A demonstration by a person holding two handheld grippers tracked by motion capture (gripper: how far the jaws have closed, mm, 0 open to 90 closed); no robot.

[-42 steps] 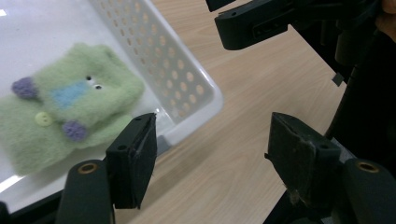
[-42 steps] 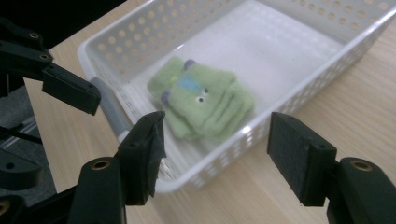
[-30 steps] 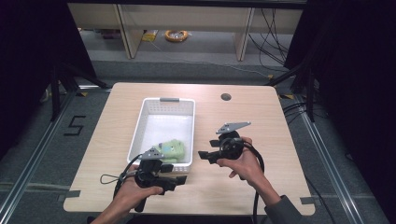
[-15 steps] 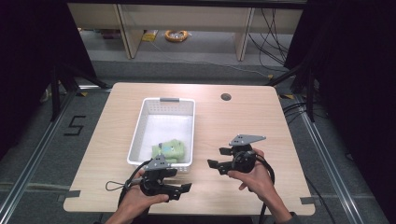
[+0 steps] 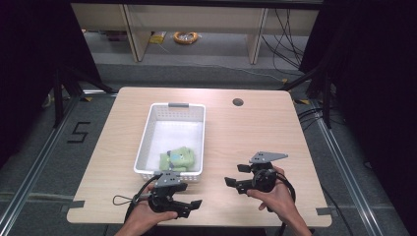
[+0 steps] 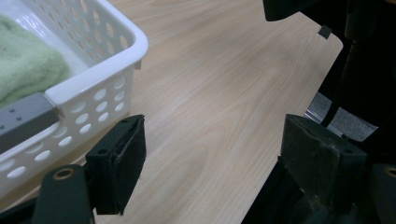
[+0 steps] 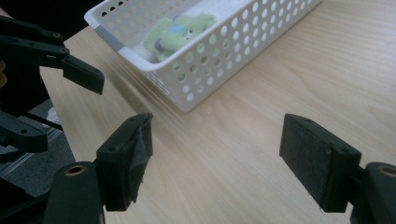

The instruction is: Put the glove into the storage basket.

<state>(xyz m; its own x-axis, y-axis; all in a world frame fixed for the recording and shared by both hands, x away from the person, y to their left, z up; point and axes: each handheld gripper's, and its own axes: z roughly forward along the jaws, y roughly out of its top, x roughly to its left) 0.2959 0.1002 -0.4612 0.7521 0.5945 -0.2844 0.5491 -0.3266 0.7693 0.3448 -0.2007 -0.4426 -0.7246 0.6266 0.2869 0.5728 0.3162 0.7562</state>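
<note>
A white perforated basket (image 5: 169, 140) stands on the wooden table (image 5: 255, 128), with a green plush toy (image 5: 178, 158) lying in its near end. My left gripper (image 5: 192, 207) is by the table's near edge, just in front of the basket, open with only bare wood between its pads (image 6: 126, 158). My right gripper (image 5: 236, 175) is to the right of the basket, pointing left toward it. Its jaws have just been opening and stand wide with nothing between them. In the right gripper view the basket (image 7: 224, 60) and the toy (image 7: 180, 30) lie ahead, and the left gripper (image 7: 60, 105) is at the left.
A round cable hole (image 5: 238, 102) sits at the table's far side. The basket's corner (image 6: 93, 88) is close beside my left gripper's left jaw. Dark floor and frame rails surround the table.
Both hands have drawn back from the basket toward the near edge and sunk lower. The right gripper has shifted right and its jaws stand wider.
</note>
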